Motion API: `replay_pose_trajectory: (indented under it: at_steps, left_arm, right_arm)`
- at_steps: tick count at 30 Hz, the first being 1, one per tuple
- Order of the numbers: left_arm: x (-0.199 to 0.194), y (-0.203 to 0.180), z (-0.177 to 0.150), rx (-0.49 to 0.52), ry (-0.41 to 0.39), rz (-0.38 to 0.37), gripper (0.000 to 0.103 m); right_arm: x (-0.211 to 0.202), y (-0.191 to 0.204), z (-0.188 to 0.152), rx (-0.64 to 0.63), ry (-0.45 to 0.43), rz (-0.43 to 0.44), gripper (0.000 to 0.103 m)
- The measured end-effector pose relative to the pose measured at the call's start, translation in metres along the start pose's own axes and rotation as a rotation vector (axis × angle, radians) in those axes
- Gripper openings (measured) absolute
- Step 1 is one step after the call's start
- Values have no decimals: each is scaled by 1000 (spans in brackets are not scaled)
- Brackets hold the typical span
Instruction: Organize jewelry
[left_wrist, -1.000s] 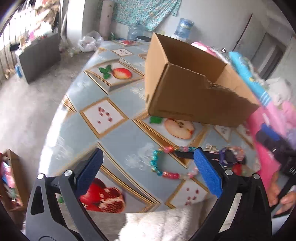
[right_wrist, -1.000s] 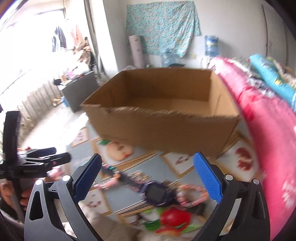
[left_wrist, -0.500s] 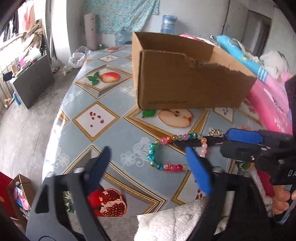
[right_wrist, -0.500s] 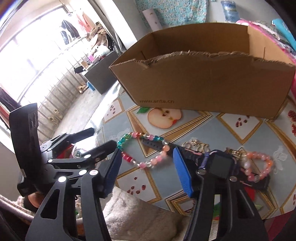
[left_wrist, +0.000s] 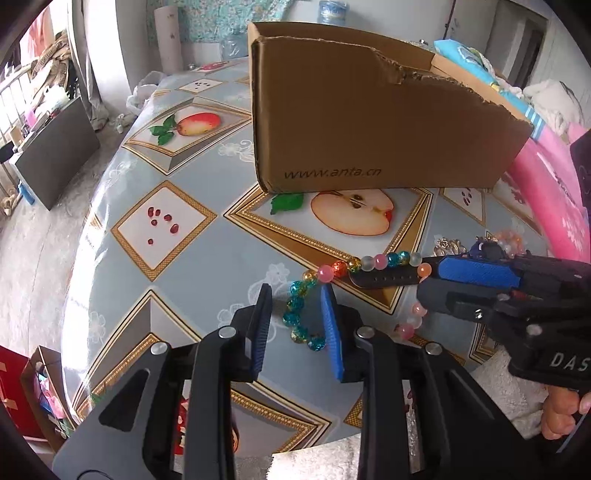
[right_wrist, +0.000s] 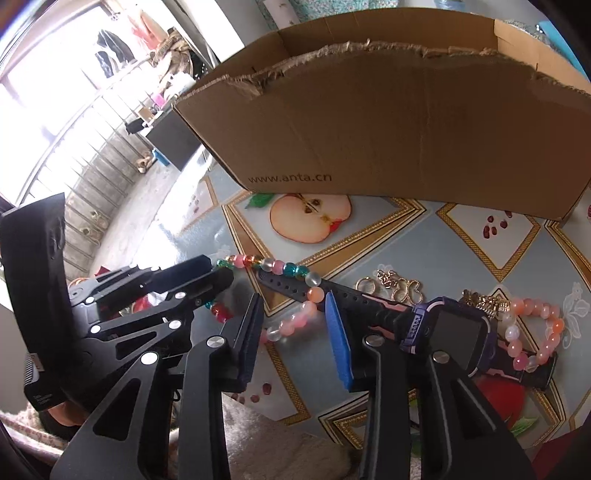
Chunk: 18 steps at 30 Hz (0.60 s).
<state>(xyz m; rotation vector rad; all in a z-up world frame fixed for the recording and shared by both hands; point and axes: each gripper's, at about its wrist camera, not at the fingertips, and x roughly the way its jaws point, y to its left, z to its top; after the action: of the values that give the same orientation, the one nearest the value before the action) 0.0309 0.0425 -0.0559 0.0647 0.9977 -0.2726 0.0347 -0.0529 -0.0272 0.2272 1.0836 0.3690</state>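
Showing only from the right wrist: the purple watch (right_wrist: 448, 328).

Bare tablecloth (left_wrist: 177, 280) left of the beaded bracelet (left_wrist: 295, 314); cardboard box (left_wrist: 362, 122) a wall behind it.

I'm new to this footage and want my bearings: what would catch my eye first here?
The big torn-edged brown cardboard box dominates the far side of the fruit-patterned blue tablecloth. In front of it lies a multicoloured glass-bead bracelet, with the left gripper and right gripper closing over it from either side. Right of it lies a purple smartwatch with a black strap, overlapping a pink bead bracelet.
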Motion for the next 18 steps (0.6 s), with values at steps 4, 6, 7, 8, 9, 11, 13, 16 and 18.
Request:
replay_pose_trajectory:
  at_steps: [4, 6, 7, 8, 9, 11, 13, 16, 18]
  left_arm:
    - [2, -7, 0, 39, -12, 58, 15]
    - [2, -8, 1, 44, -12, 56, 9]
    - [2, -9, 3, 35, -11, 47, 9]
    - [1, -8, 3, 25, -9, 32, 8]
    - [-1, -6, 4, 15, -9, 18, 8]
    - [-9, -7, 4, 8, -22, 1, 8]
    - [-20, -9, 7, 12, -39, -15, 8]
    - [-42, -14, 14, 17, -78, -57, 8]
    - [-57, -19, 23, 23, -110, -77, 8]
  right_arm:
    - [4, 5, -1, -44, -6, -47, 22]
    - [3, 5, -1, -63, -9, -70, 12]
    - [3, 4, -1, -64, -8, -71, 10]
    - [2, 2, -1, -63, -8, -66, 10]
    - [0, 1, -1, -58, -8, -59, 10]
    - [-5, -1, -2, -57, -15, -47, 9]
    - [-14, 0, -1, -61, -28, -28, 9]
    - [-30, 1, 1, -69, -53, -13, 9]
    - [-42, 0, 6, -67, -74, 1, 9]
